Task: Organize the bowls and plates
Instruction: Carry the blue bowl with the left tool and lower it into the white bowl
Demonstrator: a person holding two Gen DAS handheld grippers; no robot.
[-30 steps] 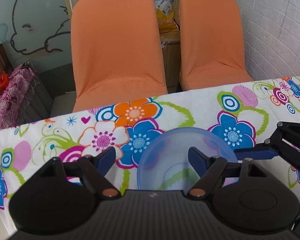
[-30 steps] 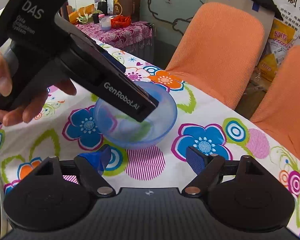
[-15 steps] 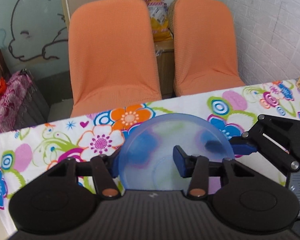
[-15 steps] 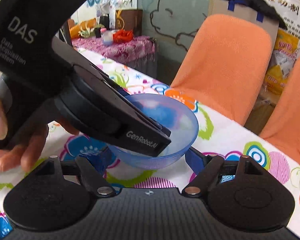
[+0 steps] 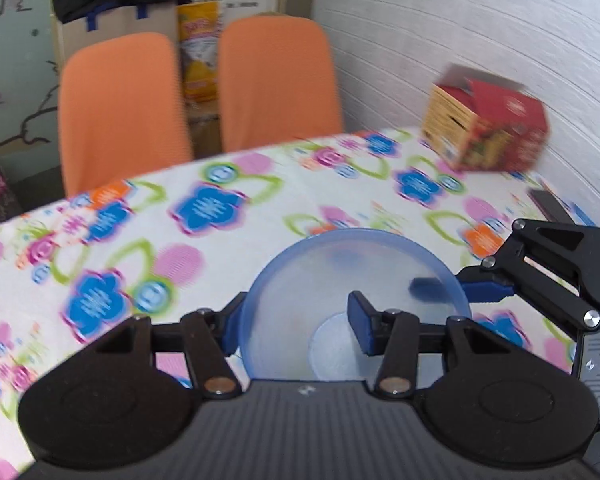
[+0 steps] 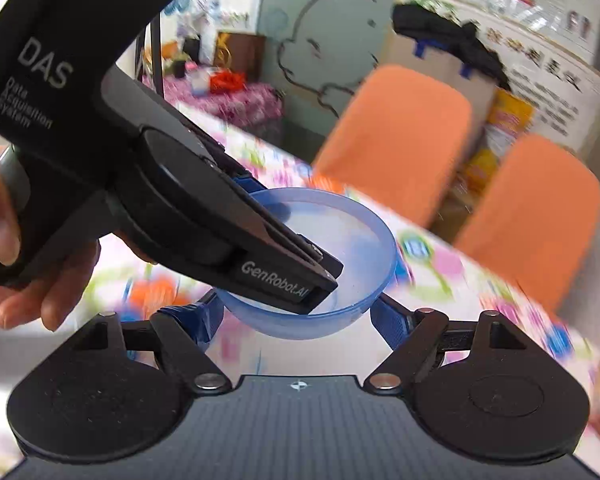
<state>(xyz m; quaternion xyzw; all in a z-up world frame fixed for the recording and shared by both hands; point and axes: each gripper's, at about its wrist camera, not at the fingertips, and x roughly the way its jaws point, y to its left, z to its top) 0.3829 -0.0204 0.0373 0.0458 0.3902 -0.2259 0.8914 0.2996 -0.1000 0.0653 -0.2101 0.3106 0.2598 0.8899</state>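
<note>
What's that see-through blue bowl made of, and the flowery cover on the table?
The translucent blue bowl looks like thin frosted plastic: the cloth's colours and a dark blue pad show hazily through its wall, which has a matte sheen. The floral table cover lies flat and looks smooth and printed, maybe vinyl or coated cloth; motion blur leaves that open.

Bench (image 5: 260,216) covered in a floral cloth. Red and yellow carton (image 5: 486,126) stands on it at 2 o'clock, near the white wall (image 5: 480,20). Two orange chairs (image 5: 120,108) side by side beyond the far edge, 11–12 o'clock. Yellow bag (image 5: 198,56) visible between the chair backs.
</note>
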